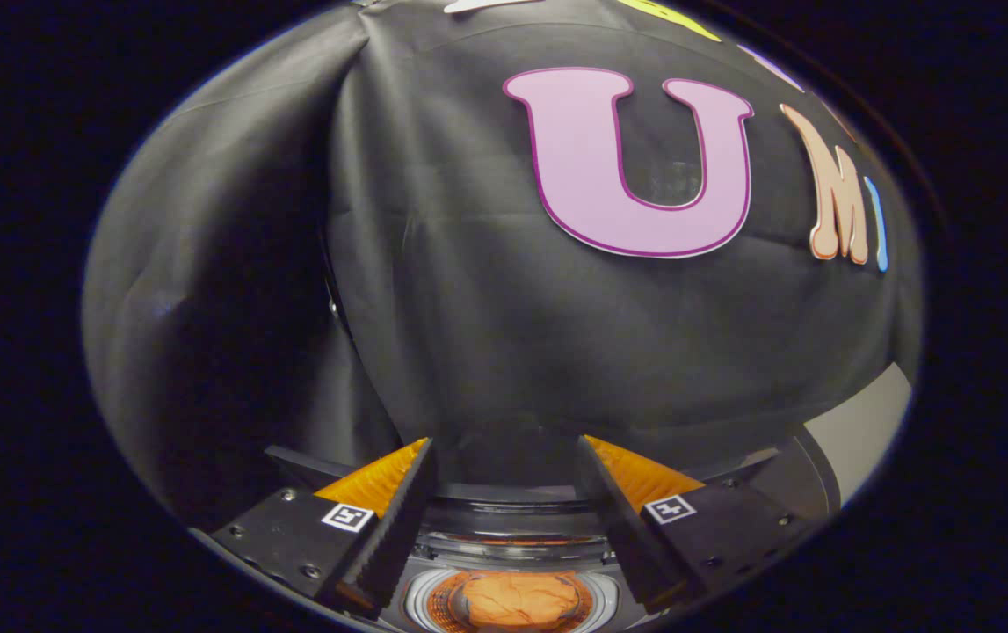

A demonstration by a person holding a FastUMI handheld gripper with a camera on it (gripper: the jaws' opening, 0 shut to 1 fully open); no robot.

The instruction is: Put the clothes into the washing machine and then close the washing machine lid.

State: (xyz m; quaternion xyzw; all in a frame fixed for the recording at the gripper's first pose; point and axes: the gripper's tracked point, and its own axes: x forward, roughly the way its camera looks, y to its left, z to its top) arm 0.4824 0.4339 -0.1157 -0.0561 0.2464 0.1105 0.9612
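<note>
1. Orange cloth, the clothes, lies bunched in a crumpled heap down inside the washing machine, below the gap between my two fingers.
2. My gripper has its jaws spread wide, with open space between them; nothing is pinched and neither finger touches the clothes.
3. My left finger and my right finger slant inward towards each other at their tips, and each carries a small square black-and-white marker on the block behind it.
4. Seen between my jaws, the washing machine shows as a round drum opening with a pale ring around the clothes and darker curved rims stacked above it, further ahead of me.
5. I hang above the opening, with the clothes well apart from my fingertips and nearer to my base than to my tips.
6. Dark flat panels of the machine's top spread out to either side just beyond my fingers; whether one of them is the lid I cannot tell.
7. Beyond my fingertips hangs the booth's black cloth wall, creased along a vertical fold to my left.
8. Past my right finger, a pale flat surface peeks out beneath the cloth.
</note>
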